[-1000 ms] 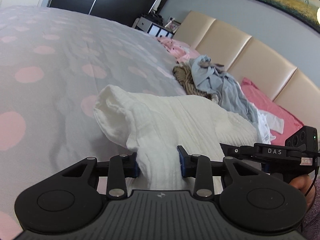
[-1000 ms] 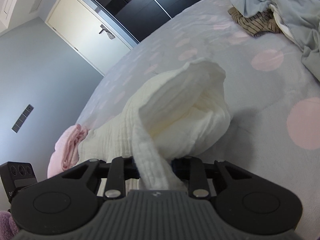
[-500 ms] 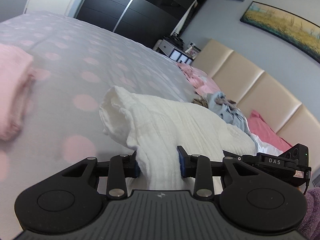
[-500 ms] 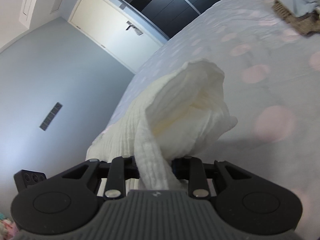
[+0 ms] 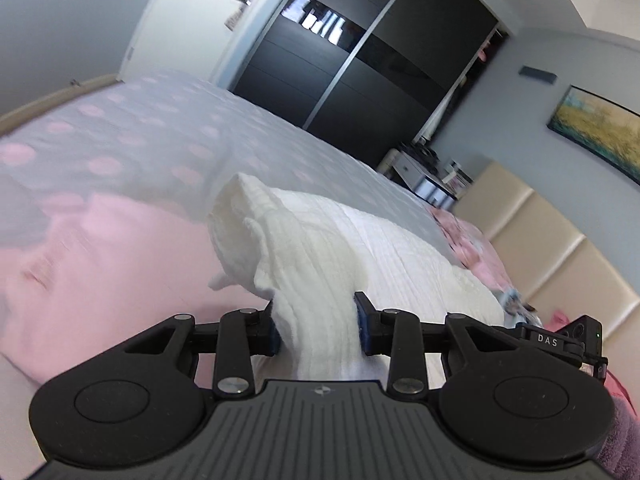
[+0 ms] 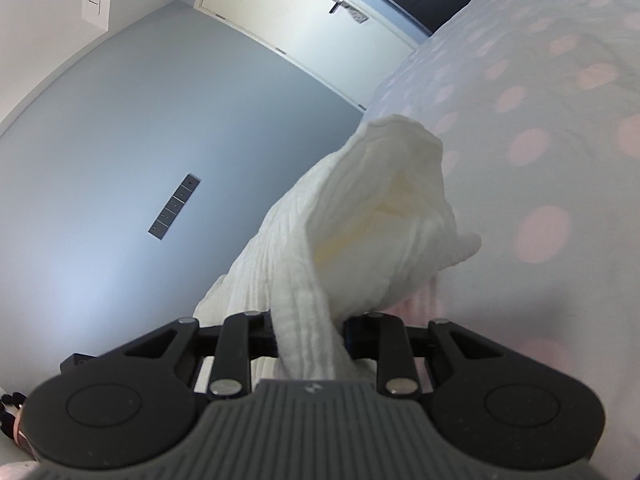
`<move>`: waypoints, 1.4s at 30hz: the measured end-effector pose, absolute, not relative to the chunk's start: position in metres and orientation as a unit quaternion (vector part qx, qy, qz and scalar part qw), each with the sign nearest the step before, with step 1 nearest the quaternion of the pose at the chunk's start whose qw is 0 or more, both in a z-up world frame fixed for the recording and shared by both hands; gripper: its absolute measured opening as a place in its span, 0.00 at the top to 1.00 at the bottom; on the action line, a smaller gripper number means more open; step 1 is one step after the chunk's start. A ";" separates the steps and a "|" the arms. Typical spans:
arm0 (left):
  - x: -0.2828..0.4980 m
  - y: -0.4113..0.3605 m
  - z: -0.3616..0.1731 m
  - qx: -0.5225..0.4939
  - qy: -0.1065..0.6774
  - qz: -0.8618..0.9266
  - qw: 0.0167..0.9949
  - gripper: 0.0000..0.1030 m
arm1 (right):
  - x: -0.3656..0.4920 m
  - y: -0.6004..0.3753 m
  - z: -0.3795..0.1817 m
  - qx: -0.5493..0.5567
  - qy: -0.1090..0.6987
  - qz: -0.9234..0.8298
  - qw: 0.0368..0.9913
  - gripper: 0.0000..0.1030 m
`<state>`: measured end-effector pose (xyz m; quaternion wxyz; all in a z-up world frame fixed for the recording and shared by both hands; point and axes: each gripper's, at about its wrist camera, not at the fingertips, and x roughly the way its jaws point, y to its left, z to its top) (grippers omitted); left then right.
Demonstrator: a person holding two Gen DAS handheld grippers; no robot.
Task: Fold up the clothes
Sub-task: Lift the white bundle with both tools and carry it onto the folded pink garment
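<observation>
Left gripper [image 5: 318, 330] has its blue-padded fingers [image 5: 362, 330] pinched onto a thick band of the white garment [image 5: 340, 248], with the cloth bunched between them and spilling back over the gripper body. From the pinch the fabric runs forward and slightly left of the fingers, ending in a rounded, folded bulge ahead of the fingertips. A broader ribbed panel spreads off to the right of the fingers, stretching toward the other tool, whose black body marked DAS sits just off the right fingertip side.

Over in the right wrist view, the right gripper [image 6: 310, 334] is clamped the same way, jaws closed on a twisted strip of the white garment [image 6: 384, 216]. The cloth rises forward from between the fingers and leans a little right, opening into a hollow, pouch-like fold beyond the tips. A second length of the fabric trails away to the left of the fingers. So the garment's long axis lies between the two tools, each end held.

Below and left of the left fingers lies a pink folded cloth [image 5: 100, 276], blurred, with the held fabric hanging just over its edge. Beyond the fingertips stretches the grey bedspread [image 5: 160, 148] with pink dots, and farther ahead a dark wardrobe [image 5: 360, 64]. Ahead of the right fingers, on the left, are a grey wall and a white door [image 6: 304, 24].
</observation>
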<state>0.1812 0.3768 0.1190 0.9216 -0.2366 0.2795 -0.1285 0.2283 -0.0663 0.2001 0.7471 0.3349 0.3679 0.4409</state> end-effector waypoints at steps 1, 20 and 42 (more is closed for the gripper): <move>0.187 0.389 0.120 -0.235 0.277 -0.123 0.924 0.69 | 0.234 -0.049 0.199 0.336 0.367 0.445 0.744 0.73; 0.253 0.509 -0.023 -0.293 0.315 -0.064 0.900 0.69 | 0.300 0.076 0.090 0.309 0.444 0.407 0.736 0.72; 0.250 0.473 0.071 -0.177 0.235 -0.030 0.955 0.68 | 0.342 0.055 0.196 0.188 0.291 0.428 0.835 0.53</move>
